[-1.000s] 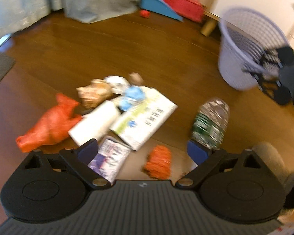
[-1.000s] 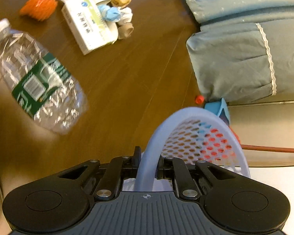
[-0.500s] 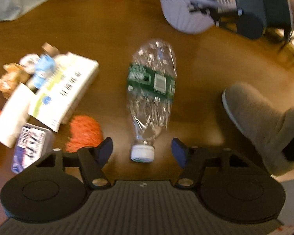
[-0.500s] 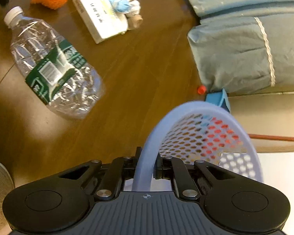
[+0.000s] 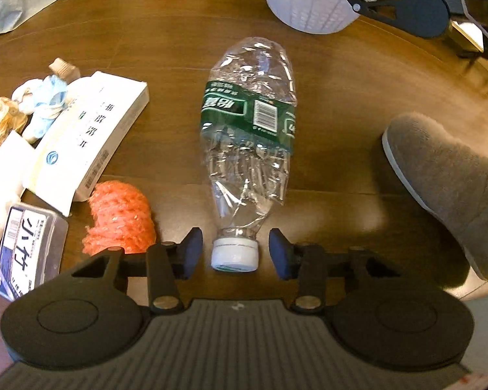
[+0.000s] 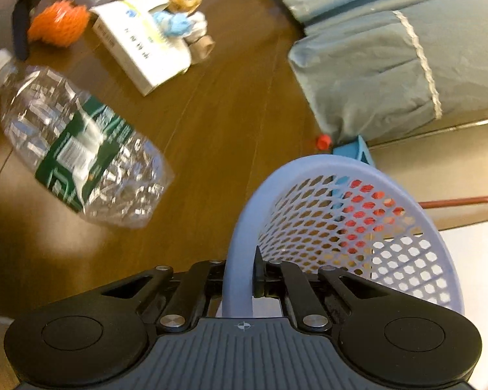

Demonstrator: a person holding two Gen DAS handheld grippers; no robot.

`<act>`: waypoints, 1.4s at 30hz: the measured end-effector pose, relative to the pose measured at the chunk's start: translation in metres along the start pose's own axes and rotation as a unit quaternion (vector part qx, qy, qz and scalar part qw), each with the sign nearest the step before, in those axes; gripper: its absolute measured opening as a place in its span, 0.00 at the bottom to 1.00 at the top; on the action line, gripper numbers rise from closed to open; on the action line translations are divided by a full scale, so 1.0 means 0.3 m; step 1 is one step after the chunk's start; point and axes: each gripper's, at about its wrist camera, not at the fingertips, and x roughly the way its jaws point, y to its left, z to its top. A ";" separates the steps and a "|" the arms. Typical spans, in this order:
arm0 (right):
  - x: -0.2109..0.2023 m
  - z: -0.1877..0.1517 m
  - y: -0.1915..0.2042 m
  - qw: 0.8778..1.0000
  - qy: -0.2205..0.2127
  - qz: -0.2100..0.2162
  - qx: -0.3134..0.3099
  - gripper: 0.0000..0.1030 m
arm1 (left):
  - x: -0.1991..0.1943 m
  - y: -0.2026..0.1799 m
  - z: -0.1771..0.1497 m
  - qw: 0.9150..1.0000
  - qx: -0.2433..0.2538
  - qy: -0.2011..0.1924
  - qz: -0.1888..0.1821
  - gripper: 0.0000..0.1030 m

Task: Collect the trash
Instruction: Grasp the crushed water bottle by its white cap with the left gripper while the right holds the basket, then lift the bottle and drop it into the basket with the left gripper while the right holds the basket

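Observation:
A crushed clear plastic bottle with a green label lies on the wooden floor, its white cap toward me. My left gripper straddles the cap; its jaws are closing, with small gaps still on both sides of the cap. The same bottle shows at the left of the right wrist view. My right gripper is shut on the rim of the lavender mesh basket, which also appears at the top of the left wrist view as the basket.
Left of the bottle lie an orange foam net, a white carton, a small labelled box and crumpled wrappers. A person's grey slipper stands at the right. Blue-grey bedding borders the floor.
The left gripper swung from the litter pile over to the bottle, dropped toward its cap, and its jaws narrowed around it. The right gripper kept its hold on the basket rim.

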 end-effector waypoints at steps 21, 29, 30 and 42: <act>0.000 -0.007 0.018 1.000 -0.017 0.015 0.010 0.00 | 0.045 -0.009 -0.005 0.999 0.044 0.013 0.010 0.27; 0.000 -0.009 0.010 1.000 -0.015 0.016 0.012 0.00 | 0.052 -0.009 0.003 0.998 0.058 0.011 0.020 0.28; 0.000 -0.009 0.009 1.000 -0.014 0.016 0.013 0.00 | 0.052 -0.011 0.005 0.998 0.062 0.011 0.022 0.28; 0.003 -0.005 0.012 1.000 -0.014 0.019 0.014 0.00 | 0.019 -0.010 0.050 0.992 0.115 0.032 0.040 0.26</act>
